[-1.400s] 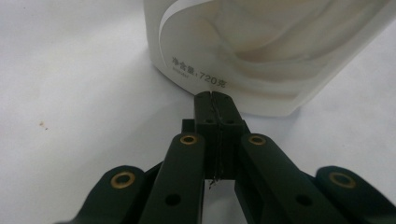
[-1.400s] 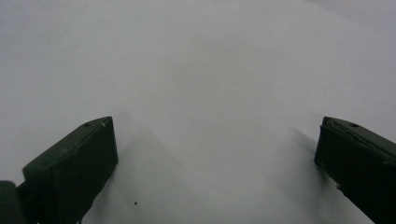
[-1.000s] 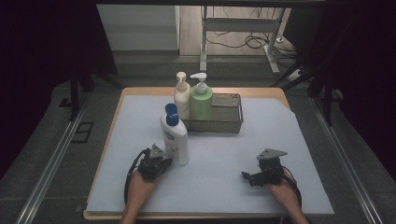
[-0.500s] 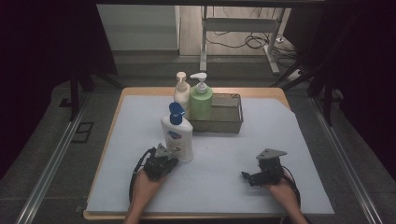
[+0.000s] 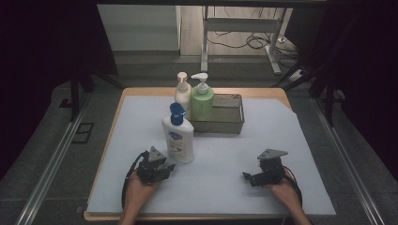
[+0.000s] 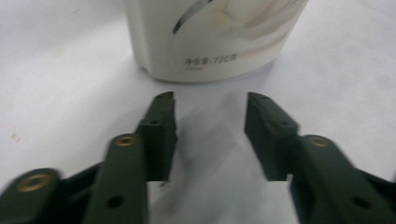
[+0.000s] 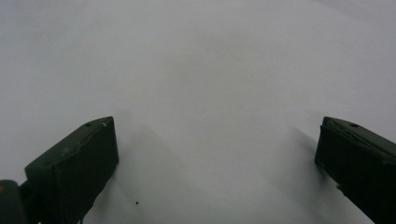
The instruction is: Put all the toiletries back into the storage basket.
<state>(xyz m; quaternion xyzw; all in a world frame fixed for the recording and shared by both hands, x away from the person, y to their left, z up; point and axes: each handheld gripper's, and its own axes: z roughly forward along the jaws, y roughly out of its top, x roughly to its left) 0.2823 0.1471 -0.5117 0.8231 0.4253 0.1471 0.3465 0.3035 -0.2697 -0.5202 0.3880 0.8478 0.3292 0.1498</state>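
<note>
Left claw [image 6: 210,126] half-open and just opening, empty, short of white bottle [image 6: 210,37]; high-view blue cap [image 5: 177,112].

Left gripper [image 5: 162,168] fingers have just been opening, empty; right gripper [image 5: 248,177] gapes wide.

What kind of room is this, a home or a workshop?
Most likely a lab or test room: a bare table under a white sheet, cables loose on the floor behind, and a person's hands working handheld tongs near the bottles.
</note>
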